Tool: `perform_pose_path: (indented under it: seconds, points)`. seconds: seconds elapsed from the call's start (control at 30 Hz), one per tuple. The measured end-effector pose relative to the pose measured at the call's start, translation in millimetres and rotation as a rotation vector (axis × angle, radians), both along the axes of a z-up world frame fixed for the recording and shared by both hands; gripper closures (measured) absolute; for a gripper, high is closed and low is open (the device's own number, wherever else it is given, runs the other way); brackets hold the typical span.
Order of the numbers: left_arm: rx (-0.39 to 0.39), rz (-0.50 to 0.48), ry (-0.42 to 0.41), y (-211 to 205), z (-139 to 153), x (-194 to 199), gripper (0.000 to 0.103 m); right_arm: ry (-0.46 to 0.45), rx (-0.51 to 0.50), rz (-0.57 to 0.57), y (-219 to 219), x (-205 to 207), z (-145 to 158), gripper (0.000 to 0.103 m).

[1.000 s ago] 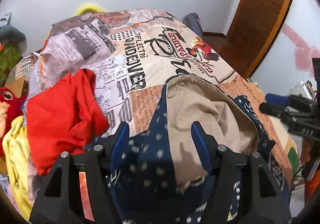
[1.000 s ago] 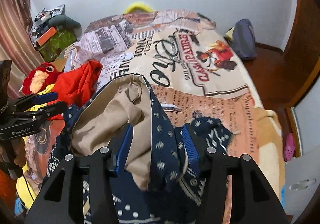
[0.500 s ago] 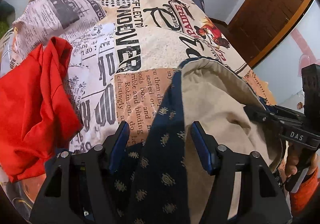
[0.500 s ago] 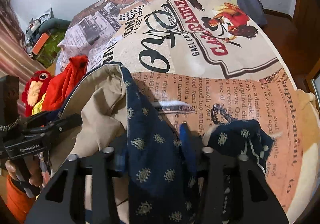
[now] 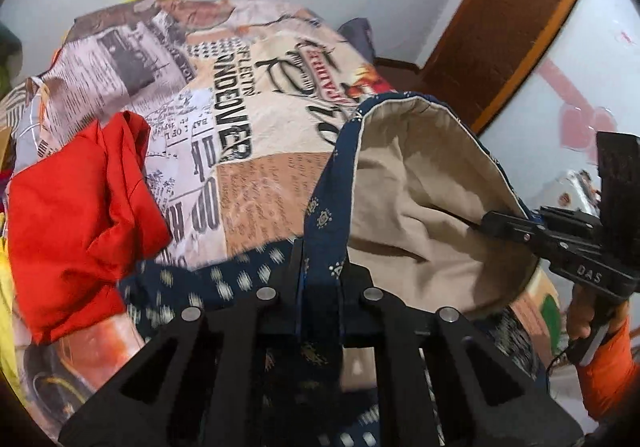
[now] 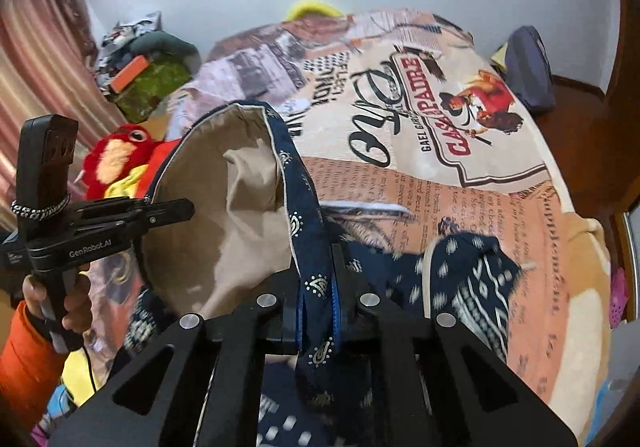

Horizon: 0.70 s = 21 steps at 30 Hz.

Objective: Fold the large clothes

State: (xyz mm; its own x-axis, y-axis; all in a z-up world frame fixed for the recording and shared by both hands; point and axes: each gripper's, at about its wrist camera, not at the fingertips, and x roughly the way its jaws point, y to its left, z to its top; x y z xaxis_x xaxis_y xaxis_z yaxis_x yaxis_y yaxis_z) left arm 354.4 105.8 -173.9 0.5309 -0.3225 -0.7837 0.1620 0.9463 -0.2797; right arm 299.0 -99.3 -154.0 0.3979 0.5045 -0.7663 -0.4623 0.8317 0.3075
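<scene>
Left tool (image 5: 320,267): you have it clamped on the navy patterned hem of the garment (image 5: 420,187).
Right tool (image 6: 316,287): closed on the same hem further along, so the edge arcs between your two grips.
Garment position: lifted above the bed (image 6: 460,207), beige lining facing you, its lower part trailing on the bedspread near the foot.
Handling: it looks soft, limp and fairly light; expect sagging and swinging, no stiffness to help you.
Where to hold: stay on the doubled hem, where cloth is thickest; a single layer would likely slip.
Neighbours: the red garment (image 5: 80,207) lies on the bed to the left of yours.
</scene>
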Motion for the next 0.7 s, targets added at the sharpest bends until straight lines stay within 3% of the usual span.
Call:
perform_pose_path:
  seconds: [0.13, 0.27, 0.47, 0.7]
  points:
    - [-0.004, -0.028, -0.027, -6, 15, -44, 0.092, -0.018, -0.009, 0.011, -6, -36, 12, 0.094]
    - [0.001, -0.043, -0.016, -13, 12, -79, 0.092, 0.004, -0.008, 0.021, -9, -62, 11, 0.094]
    - [0.031, -0.049, 0.021, -16, -7, -121, 0.092, 0.043, -0.015, 0.038, -17, -100, -2, 0.094]
    - [0.118, -0.031, 0.097, -20, -43, -153, 0.092, 0.115, -0.060, 0.042, -21, -124, -32, 0.090]
